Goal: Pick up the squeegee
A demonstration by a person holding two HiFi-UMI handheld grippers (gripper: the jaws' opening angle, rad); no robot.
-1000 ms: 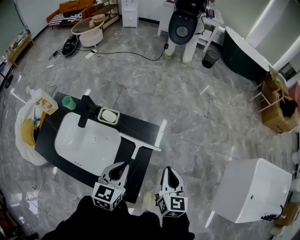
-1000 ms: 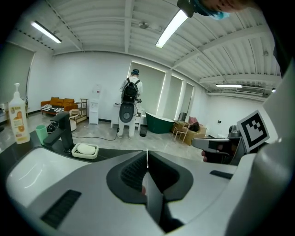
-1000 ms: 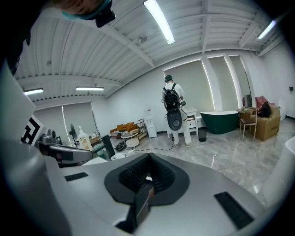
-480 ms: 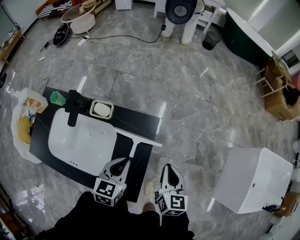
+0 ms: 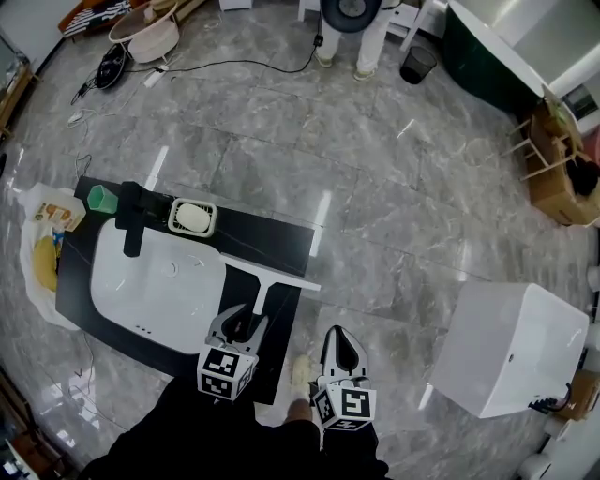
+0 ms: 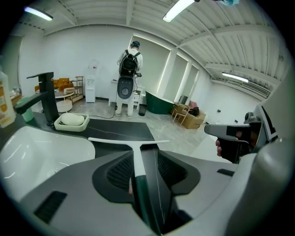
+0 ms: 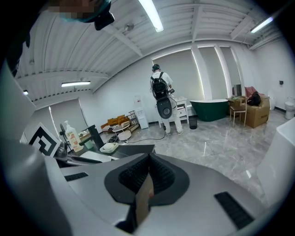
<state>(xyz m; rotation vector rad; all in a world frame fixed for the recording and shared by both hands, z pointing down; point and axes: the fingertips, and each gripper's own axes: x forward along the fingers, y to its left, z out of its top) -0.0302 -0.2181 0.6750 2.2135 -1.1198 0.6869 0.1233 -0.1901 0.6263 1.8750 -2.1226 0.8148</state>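
Observation:
The squeegee [image 5: 272, 278] lies flat on the black counter [image 5: 272, 239], white blade across, dark handle pointing toward me. My left gripper [image 5: 242, 322] is low over that handle, and its jaws are opening. In the left gripper view the squeegee [image 6: 137, 159] runs straight up between the left gripper's [image 6: 145, 159] jaws, with a gap on its right side, so the pads do not press on it. My right gripper [image 5: 342, 339] hangs beside the counter's right end, over the floor. In its own view the right gripper [image 7: 148, 159] has its jaws together with nothing in them.
A white sink basin [image 5: 159, 286] fills the counter's left part, with a black faucet [image 5: 131, 216], soap dish [image 5: 192, 217] and green cup [image 5: 97, 197] behind it. A white tub [image 5: 511, 347] stands on the floor at right. A person [image 5: 352, 28] stands far off.
My left gripper has dropped and moved forward onto the squeegee handle, and its jaws have gone from shut to spread. The right gripper has sunk a little.

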